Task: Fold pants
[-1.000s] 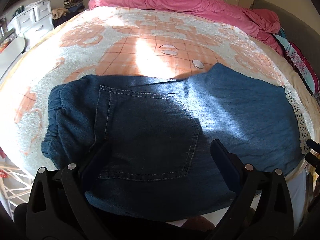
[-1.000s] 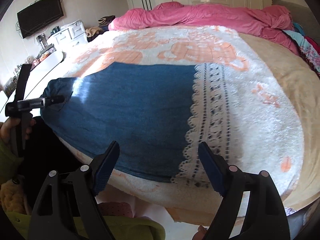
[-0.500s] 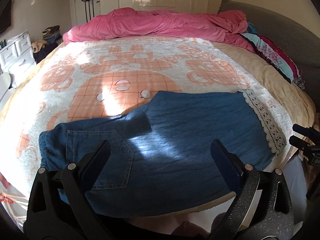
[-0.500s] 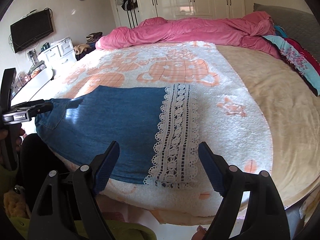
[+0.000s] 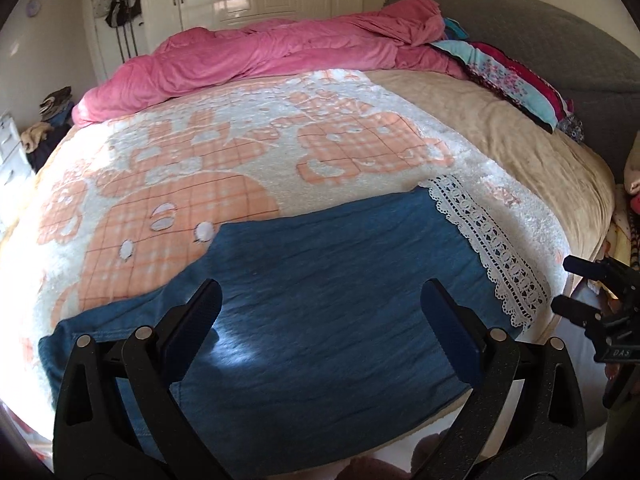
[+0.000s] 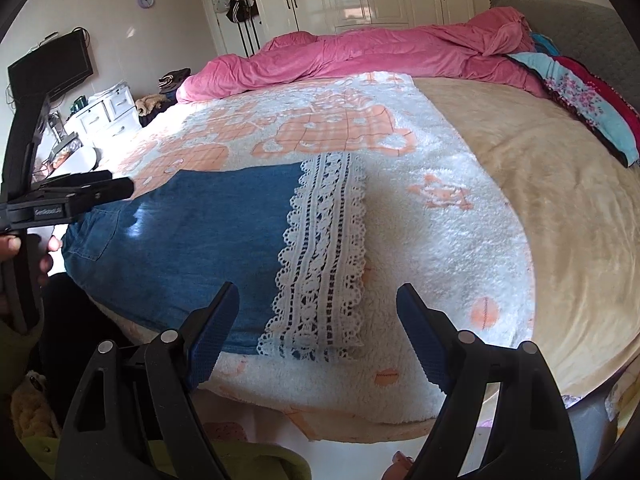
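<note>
Black claw (image 6: 318, 310) — blue ribbed pads (image 6: 212, 336).

Blue denim pants (image 5: 320, 280) with white lace hem (image 6: 320, 256); pink duvet (image 5: 260, 56).

Bright sunlit patches, fisheye-warped edges

Blue denim pants (image 5: 320, 304) with a white lace hem (image 5: 488, 248) lie flat on the bed's patterned blanket (image 5: 208, 168). The left gripper (image 5: 320, 320) hovers above them, fingers (image 5: 196, 328) wide apart.
</note>
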{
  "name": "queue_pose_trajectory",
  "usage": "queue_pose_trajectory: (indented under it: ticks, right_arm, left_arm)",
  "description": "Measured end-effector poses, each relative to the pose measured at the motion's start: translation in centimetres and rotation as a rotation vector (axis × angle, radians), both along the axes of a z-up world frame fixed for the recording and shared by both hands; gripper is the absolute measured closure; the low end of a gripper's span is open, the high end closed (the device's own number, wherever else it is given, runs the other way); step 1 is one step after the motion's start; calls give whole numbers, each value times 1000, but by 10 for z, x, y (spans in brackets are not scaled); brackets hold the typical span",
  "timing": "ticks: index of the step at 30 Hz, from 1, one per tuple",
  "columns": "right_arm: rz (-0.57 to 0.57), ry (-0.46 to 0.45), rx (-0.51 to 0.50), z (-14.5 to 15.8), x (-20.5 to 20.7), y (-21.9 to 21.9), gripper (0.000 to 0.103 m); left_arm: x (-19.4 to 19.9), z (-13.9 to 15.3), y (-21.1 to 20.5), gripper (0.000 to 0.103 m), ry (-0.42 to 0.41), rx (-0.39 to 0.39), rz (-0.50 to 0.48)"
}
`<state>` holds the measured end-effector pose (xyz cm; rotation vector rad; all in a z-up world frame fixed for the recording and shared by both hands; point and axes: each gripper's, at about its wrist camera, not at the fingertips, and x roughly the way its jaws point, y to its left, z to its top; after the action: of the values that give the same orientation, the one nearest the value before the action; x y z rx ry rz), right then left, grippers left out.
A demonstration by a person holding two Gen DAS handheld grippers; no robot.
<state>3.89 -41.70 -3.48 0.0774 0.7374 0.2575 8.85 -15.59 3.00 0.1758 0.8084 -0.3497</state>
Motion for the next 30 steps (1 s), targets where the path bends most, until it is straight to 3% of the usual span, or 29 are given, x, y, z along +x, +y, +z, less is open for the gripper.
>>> queue_pose_trajectory:
  ticks: [19, 30]
  right_arm:
    - [21, 69, 95, -29, -2, -2, 23]
    - [18, 76, 93, -31, 2, 7, 23]
  left_arm:
    - [43, -26, -61, 10, 50, 102, -108]
    - [63, -39, -74, 10, 75, 101, -138]
